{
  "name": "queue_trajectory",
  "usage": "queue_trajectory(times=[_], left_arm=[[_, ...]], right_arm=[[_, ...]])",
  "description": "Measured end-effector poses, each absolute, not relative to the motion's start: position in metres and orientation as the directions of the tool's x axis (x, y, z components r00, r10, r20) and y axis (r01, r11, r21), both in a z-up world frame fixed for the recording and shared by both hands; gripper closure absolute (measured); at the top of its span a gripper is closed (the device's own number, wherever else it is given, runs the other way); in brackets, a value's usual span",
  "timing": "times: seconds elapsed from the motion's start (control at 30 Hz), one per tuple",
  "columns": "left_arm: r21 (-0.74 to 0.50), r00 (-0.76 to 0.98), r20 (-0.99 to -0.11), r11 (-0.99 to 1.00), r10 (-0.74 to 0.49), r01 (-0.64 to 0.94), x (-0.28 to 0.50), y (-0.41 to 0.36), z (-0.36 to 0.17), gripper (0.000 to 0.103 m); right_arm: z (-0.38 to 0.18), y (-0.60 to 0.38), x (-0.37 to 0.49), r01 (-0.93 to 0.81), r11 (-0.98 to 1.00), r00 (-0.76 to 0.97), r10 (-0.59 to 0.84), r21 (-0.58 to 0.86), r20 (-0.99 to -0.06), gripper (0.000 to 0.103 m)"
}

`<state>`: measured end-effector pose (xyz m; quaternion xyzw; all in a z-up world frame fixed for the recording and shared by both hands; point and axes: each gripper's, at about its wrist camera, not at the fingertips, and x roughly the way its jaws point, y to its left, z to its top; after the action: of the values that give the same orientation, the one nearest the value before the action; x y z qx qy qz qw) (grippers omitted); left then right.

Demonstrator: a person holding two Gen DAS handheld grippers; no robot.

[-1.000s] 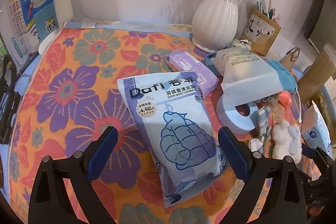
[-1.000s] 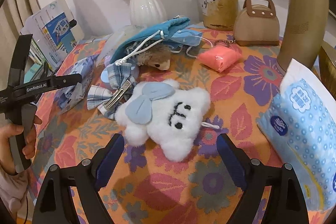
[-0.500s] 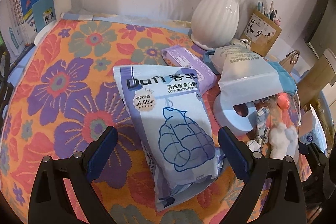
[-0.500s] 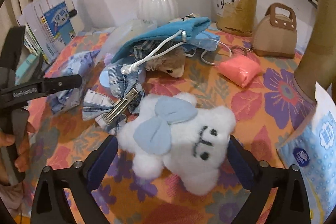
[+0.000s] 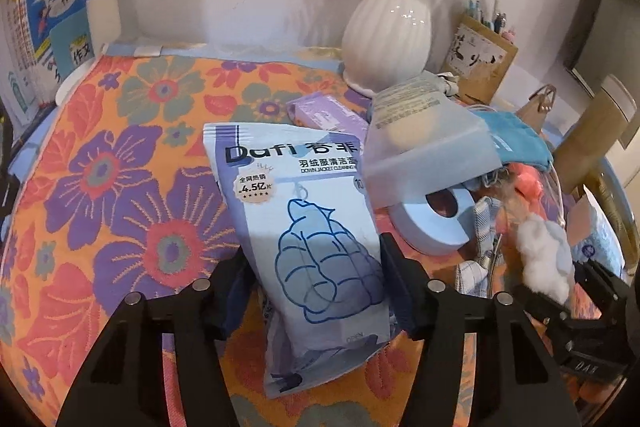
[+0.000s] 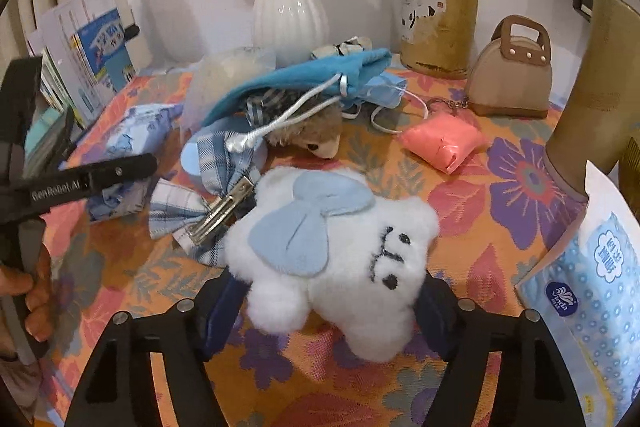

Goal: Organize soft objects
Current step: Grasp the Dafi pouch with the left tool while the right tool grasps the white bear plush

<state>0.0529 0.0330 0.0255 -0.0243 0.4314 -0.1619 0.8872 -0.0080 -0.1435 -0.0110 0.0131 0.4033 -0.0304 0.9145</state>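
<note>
Two grippers are working at once on the orange floral tablecloth (image 5: 120, 155), each closing in on its own soft thing. Landmark for everything: the white ribbed ceramic vase (image 5: 386, 41) at the back of the table.

The left gripper (image 5: 316, 281) straddles the lower end of the flat pale-blue plastic wipes pouch printed with a down jacket (image 5: 308, 227), which lies on the cloth in front of the vase. Its jaws have just been closing with the pouch between them, and the pads now look pressed against the pouch's two long edges — a grip across the narrow width, probably so the limp pack lifts without folding.

The right gripper (image 6: 326, 307) reaches for the white fluffy plush toy with a pale-blue felt bow (image 6: 340, 251), which lies in front of the vase and a little to its right. Its jaws have just been closing as well; the dark-blue pads (image 6: 218, 311) sit tight against the toy's fur on both sides, so it seems grasped around its lower body, where the stuffing gives enough to hold.

Between toy and vase lies the clutter not yet sorted — a blue-and-white plaid fabric bow with a metal clip (image 6: 200, 211), a teal drawstring cloth pouch (image 6: 304, 79) draped over a small brown plush animal (image 6: 316, 141), and a coral-pink padded pouch (image 6: 442, 143) to the right.
</note>
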Motion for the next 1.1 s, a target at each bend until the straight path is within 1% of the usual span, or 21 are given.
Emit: queue_trajectory(times=[0.17, 0.3, 0.47, 0.83, 1.0, 1.1], left_arm=[[-0.266, 0.579, -0.731, 0.932, -0.362, 0.246, 0.052, 0.045, 0.031, 0.05], [-0.289, 0.588, -0.718, 0.928, -0.373, 0.236, 0.05, 0.052, 0.038, 0.05], [-0.294, 0.583, -0.734, 0.937, -0.349, 0.191, 0.05, 0.06, 0.041, 0.05], [-0.293, 0.586, -0.739, 0.942, -0.333, 0.166, 0.037, 0.061, 0.046, 0.05], [-0.286, 0.594, -0.735, 0.944, -0.328, 0.166, 0.032, 0.059, 0.053, 0.05], [-0.283, 0.598, -0.734, 0.945, -0.323, 0.164, 0.029, 0.058, 0.055, 0.05]], right_arm=[[-0.007, -0.151, -0.015, 0.06, 0.996, 0.698, 0.001, 0.06, -0.716, 0.029], [-0.003, -0.154, -0.02, 0.043, 0.993, 0.72, 0.044, 0.107, -0.692, 0.029], [-0.001, -0.15, -0.023, 0.015, 0.992, 0.731, 0.072, 0.122, -0.678, 0.029], [0.005, -0.136, -0.042, -0.088, 0.985, 0.767, 0.16, 0.146, -0.622, 0.028], [0.007, -0.134, -0.048, -0.09, 0.985, 0.779, 0.162, 0.148, -0.606, 0.028], [0.007, -0.137, -0.052, -0.092, 0.98, 0.785, 0.18, 0.176, -0.593, 0.028]])
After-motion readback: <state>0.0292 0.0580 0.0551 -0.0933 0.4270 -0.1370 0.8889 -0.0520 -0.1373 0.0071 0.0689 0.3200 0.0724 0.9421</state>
